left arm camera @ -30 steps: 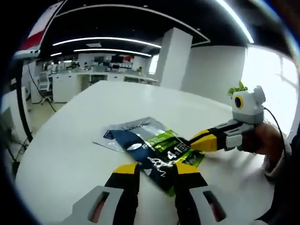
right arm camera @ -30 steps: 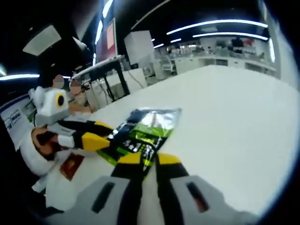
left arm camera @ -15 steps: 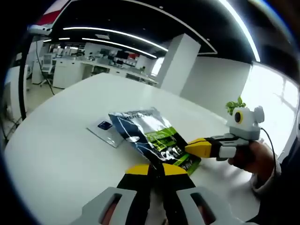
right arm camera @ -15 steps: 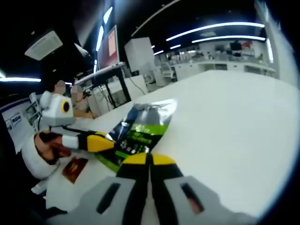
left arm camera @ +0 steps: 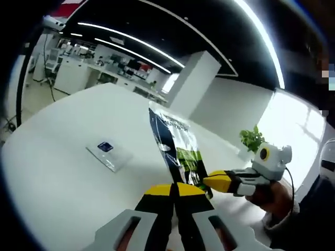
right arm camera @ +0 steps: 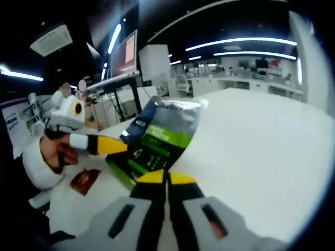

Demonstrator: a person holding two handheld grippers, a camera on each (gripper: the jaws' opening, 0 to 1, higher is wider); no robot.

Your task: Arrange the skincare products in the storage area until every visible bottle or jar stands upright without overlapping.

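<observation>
A foil pouch (left arm camera: 177, 142), dark blue, silver and green, is held up off the white table (left arm camera: 47, 157), standing on edge. My left gripper (left arm camera: 175, 187) is shut on its lower corner. My right gripper (left arm camera: 208, 181) comes in from the right, held by a hand, and pinches the pouch's lower side. In the right gripper view the same pouch (right arm camera: 163, 137) rises tilted above my shut right gripper (right arm camera: 166, 175), and my left gripper (right arm camera: 121, 147) grips its left edge.
A small flat sachet (left arm camera: 107, 153) lies on the table to the left of the pouch. A red-brown packet (right arm camera: 85, 179) lies near the person's hand (right arm camera: 56, 155). A potted plant (left arm camera: 250, 138) stands behind the right gripper. Desks and chairs lie beyond the table.
The pouch has been lifted from lying flat on the table to standing up between both grippers. My left jaws, open a second ago, have shut on it.
</observation>
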